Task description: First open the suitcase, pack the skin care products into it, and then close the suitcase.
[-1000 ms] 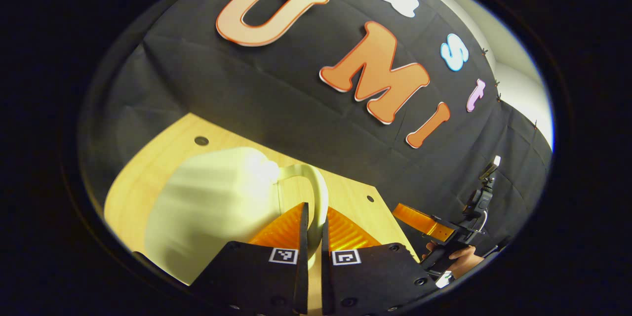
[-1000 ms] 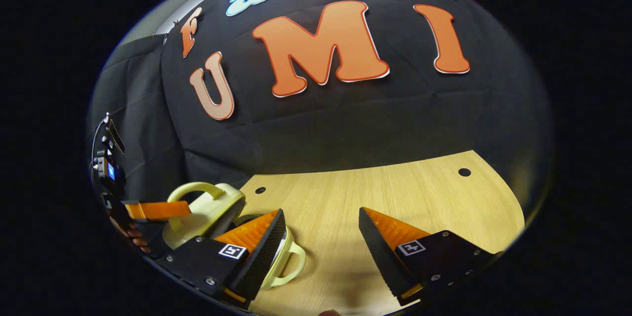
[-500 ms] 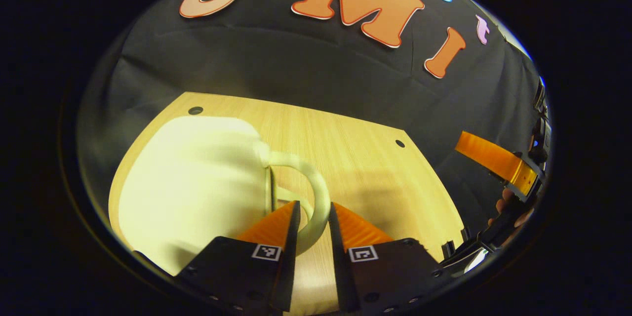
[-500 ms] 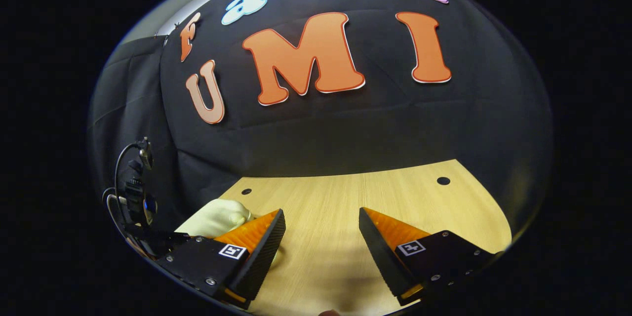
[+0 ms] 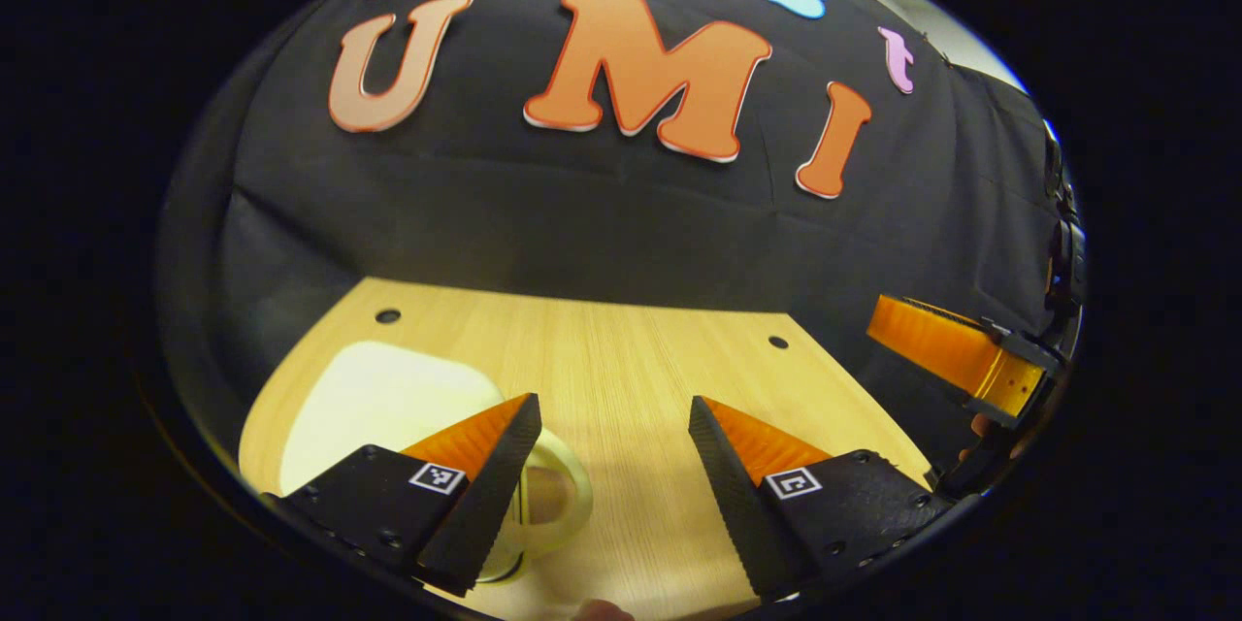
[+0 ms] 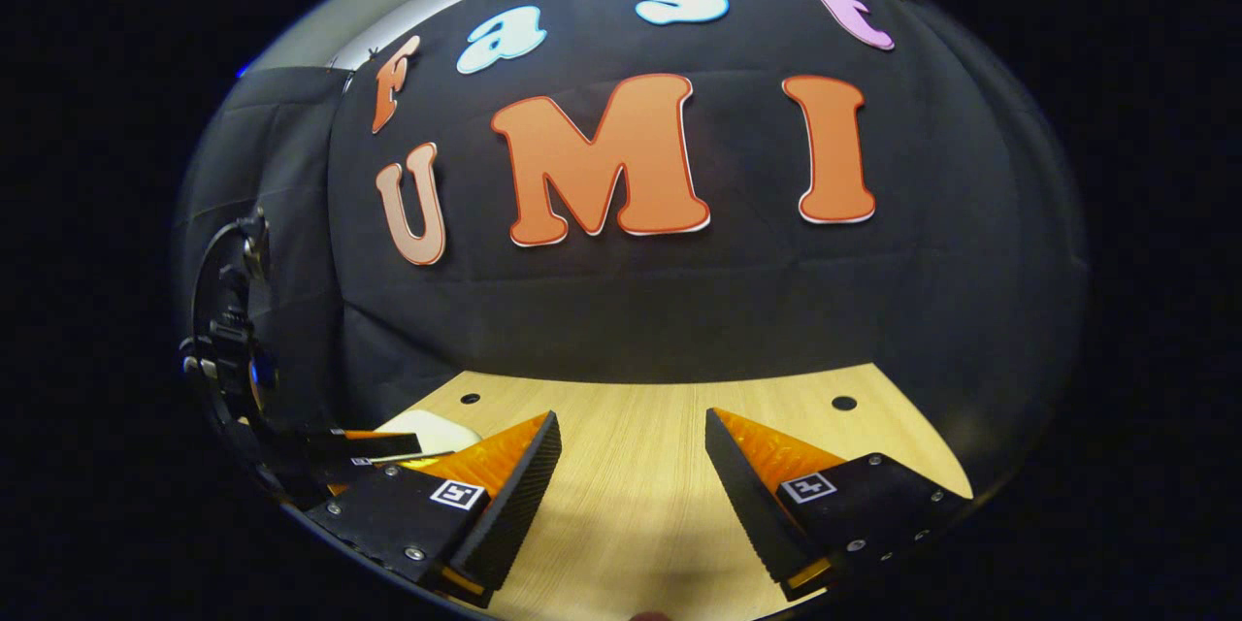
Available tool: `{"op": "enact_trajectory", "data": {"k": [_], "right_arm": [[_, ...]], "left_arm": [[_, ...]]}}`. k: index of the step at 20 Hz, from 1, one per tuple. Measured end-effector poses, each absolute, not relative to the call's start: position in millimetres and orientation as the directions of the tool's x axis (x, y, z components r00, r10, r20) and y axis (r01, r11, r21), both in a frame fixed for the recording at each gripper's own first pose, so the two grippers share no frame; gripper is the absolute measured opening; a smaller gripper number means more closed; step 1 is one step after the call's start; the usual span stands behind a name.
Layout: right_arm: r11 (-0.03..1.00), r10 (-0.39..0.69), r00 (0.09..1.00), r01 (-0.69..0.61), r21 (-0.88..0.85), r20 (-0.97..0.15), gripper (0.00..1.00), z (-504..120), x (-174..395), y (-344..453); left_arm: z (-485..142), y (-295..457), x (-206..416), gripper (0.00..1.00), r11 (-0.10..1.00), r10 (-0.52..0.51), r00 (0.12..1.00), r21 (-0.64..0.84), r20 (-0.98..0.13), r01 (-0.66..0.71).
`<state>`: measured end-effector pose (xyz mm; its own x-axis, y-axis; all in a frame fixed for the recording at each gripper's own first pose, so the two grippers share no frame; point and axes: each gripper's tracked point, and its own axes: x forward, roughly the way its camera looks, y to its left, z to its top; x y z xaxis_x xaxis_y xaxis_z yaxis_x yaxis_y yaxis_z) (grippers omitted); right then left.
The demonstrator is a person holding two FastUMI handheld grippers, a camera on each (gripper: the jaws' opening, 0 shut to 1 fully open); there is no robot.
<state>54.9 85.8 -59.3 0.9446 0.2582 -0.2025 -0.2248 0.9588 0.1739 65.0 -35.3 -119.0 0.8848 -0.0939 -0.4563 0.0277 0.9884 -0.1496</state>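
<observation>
Both tools gape, empty: left tool [image 5: 611,408] beside closed suitcase [image 5: 388,398] on table [image 5: 631,359].

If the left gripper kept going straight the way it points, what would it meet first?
Probably bare table, then the black cloth wall. The suitcase lies off to its left; depth is unclear.

Suitcase [image 5: 378,398] in left gripper view: pale, near side and handle partly hidden behind left gripper's own finger [image 5: 475,495]; lid seam not readable. In right gripper view, suitcase [image 6: 432,427] shows as a sliver behind a finger. Right gripper [image 5: 956,359] cut off at left gripper view's right edge; jaws' spacing unclear there.
</observation>
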Motion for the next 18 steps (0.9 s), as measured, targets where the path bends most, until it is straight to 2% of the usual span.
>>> {"op": "enact_trajectory", "data": {"k": [4,11,18], "right_arm": [[0.963,0.258,0.952,-0.239,0.128,-0.164,0.95,-45,56,90],[0.979,0.201,0.971,-0.193,0.070,-0.130,0.95,-27,54,94],[0.991,0.133,0.985,-0.129,0.038,-0.109,0.95,-20,51,91]], "left_arm": [[-70,-30,66,0.96,0.997,-0.018,0.951,-0.081,-0.308,-0.007],[-48,-27,64,0.96,0.994,-0.059,0.971,-0.100,-0.231,0.036],[-34,-6,71,0.96,0.998,-0.057,0.987,-0.010,-0.153,0.056]]}}
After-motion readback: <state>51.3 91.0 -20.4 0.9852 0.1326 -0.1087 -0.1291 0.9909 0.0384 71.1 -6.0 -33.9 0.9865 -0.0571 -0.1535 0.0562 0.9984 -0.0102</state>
